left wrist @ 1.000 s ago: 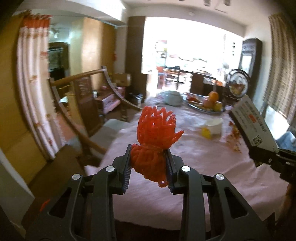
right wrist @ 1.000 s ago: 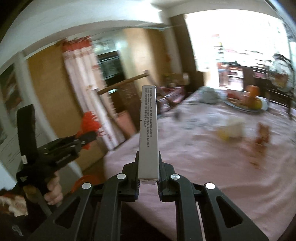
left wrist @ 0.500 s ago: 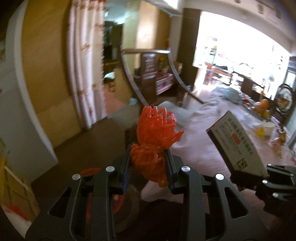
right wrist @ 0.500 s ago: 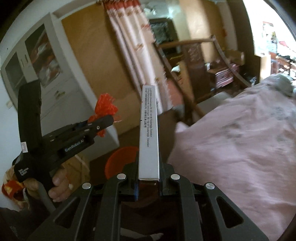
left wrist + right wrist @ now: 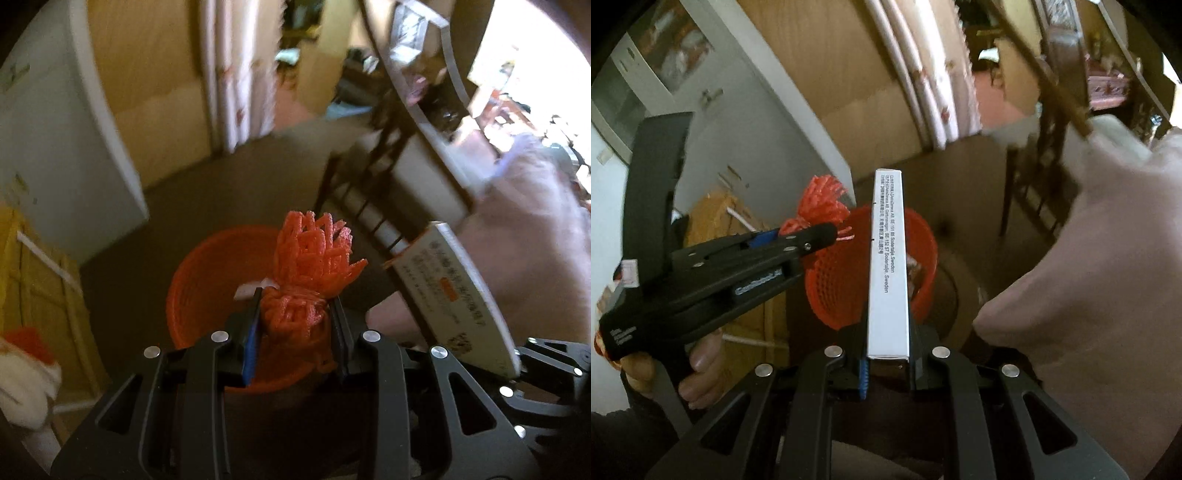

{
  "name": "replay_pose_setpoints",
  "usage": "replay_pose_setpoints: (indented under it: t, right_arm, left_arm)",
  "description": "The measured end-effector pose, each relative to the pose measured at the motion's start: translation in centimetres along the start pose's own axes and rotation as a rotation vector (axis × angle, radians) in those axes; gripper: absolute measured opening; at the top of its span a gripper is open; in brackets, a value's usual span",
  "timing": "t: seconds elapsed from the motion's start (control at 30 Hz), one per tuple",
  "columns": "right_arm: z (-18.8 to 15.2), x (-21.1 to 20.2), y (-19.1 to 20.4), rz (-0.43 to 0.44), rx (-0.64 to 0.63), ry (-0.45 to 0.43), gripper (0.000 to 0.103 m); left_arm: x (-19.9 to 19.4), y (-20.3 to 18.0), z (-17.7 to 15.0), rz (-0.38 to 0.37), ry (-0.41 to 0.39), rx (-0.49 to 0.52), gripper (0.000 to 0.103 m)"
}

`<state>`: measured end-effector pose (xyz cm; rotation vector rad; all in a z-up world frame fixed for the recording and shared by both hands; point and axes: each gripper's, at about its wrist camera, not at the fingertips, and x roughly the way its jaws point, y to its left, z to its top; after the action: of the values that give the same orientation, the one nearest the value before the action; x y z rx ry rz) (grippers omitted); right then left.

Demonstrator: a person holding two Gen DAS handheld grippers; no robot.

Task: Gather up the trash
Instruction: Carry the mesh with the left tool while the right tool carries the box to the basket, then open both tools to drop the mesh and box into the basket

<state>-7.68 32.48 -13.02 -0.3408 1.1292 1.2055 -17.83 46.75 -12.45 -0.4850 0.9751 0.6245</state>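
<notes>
Daylight pours in from the upper right of the left wrist view, where a window (image 5: 517,66) is blown out to white glare. The floor (image 5: 221,199) below it lies dim and brown. Motion blur smears the curtain (image 5: 240,74) and the chair (image 5: 388,166) beside that window, while the orange foam net (image 5: 310,273) stays fairly sharp. In the right wrist view the white box (image 5: 888,266) reads crisply; the pink cloth (image 5: 1108,258) right of it is soft. Fisheye curvature bends walls, and dark vignetting fills the corners.
</notes>
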Motion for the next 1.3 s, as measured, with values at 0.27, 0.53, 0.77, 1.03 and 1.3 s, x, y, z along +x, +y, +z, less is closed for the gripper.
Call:
replay_pose_setpoints:
  t: [0.27,0.53,0.77,1.03,1.3]
  right_arm:
    - [2.3,7.9,0.5,0.011,-0.018,0.142,0.016]
    - [2.4,12.5,-0.2,0.026,-0.024,0.212,0.016]
    - [2.2,15.2,-0.1,0.030,-0.034,0.248,0.016]
    - [2.3,17.2,-0.9,0.038,0.003,0.254,0.028]
    - [2.2,14.7,-2.3,0.071,0.071,0.199,0.048]
  left_arm:
    - [6.9,3.5,-1.8,0.096,0.167,-0.065,0.033]
    - [9.7,4.6,-1.4,0.118,0.198,-0.070,0.033]
    - [11.2,4.7,-1.6,0.171,0.220,-0.045,0.033]
    - [11.4,5.3,-1.4,0.169,0.227,-0.070,0.043]
    - [9.1,5.9,-0.9,0.162,0.178,-0.107,0.070]
